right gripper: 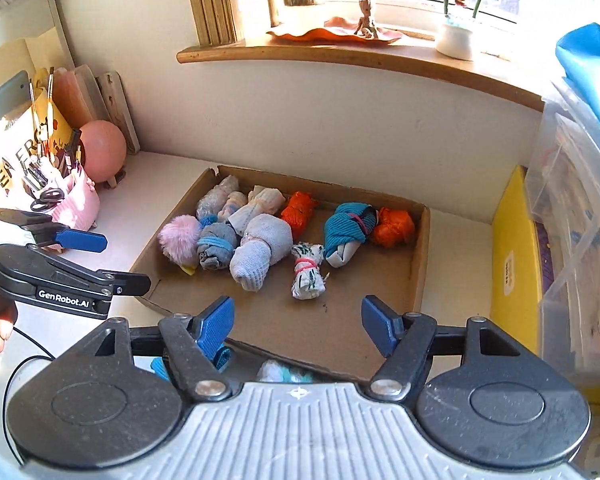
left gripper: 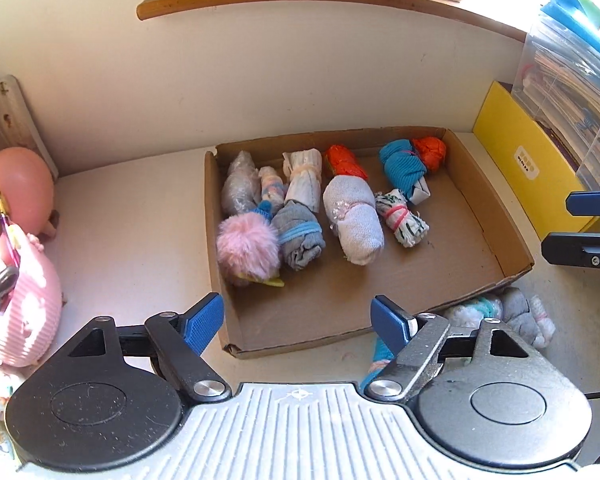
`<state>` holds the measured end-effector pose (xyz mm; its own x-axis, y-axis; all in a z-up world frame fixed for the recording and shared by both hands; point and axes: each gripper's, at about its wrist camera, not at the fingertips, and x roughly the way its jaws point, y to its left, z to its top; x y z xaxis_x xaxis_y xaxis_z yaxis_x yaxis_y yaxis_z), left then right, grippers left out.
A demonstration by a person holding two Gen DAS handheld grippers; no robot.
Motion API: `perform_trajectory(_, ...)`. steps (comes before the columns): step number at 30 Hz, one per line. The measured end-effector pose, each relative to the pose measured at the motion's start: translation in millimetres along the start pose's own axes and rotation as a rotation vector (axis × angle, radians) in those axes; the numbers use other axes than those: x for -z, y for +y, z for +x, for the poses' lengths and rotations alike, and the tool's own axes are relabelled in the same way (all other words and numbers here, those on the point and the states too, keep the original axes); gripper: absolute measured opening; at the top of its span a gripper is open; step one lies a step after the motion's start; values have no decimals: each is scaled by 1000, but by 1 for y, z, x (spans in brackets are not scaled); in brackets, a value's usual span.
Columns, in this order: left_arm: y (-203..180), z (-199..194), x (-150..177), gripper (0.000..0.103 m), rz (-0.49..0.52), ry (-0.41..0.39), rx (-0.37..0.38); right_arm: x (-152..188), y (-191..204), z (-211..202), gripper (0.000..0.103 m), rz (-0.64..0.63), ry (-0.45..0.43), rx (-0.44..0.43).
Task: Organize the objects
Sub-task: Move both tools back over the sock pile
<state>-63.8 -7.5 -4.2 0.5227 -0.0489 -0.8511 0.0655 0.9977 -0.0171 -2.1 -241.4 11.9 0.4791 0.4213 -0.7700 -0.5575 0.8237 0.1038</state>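
A shallow cardboard box (left gripper: 496, 224) (right gripper: 418, 264) on the white desk holds several rolled sock bundles: a pink fluffy one (left gripper: 247, 249) (right gripper: 178, 242), a grey one with a blue band (left gripper: 300, 236), a white one (left gripper: 354, 220) (right gripper: 262, 250), a teal one (left gripper: 404, 168) (right gripper: 346, 230) and orange ones (left gripper: 430, 152). My left gripper (left gripper: 298, 322) is open and empty above the box's near edge. My right gripper (right gripper: 298, 326) is open and empty, also at the near edge. Loose bundles (left gripper: 512, 312) (right gripper: 284, 372) lie on the desk just outside the box, partly hidden.
A pink pen holder (left gripper: 24, 312) (right gripper: 76, 200) with scissors and a pink ball (left gripper: 24, 184) stand at the left. A yellow folder (left gripper: 528, 168) (right gripper: 516, 264) and clear plastic drawers (right gripper: 576, 216) stand at the right. A wooden windowsill (right gripper: 340, 56) runs above the wall.
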Motion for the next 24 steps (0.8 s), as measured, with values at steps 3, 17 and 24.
perform_trajectory(3,-3,1,15,85,8,29,7,21,0,-12,70,18,26,14)
perform_trajectory(17,-43,15,46,96,203,60,76,91,42,-14,74,66,151,53)
perform_trajectory(24,-51,45,45,99,261,78,120,104,57,1,72,-7,178,141)
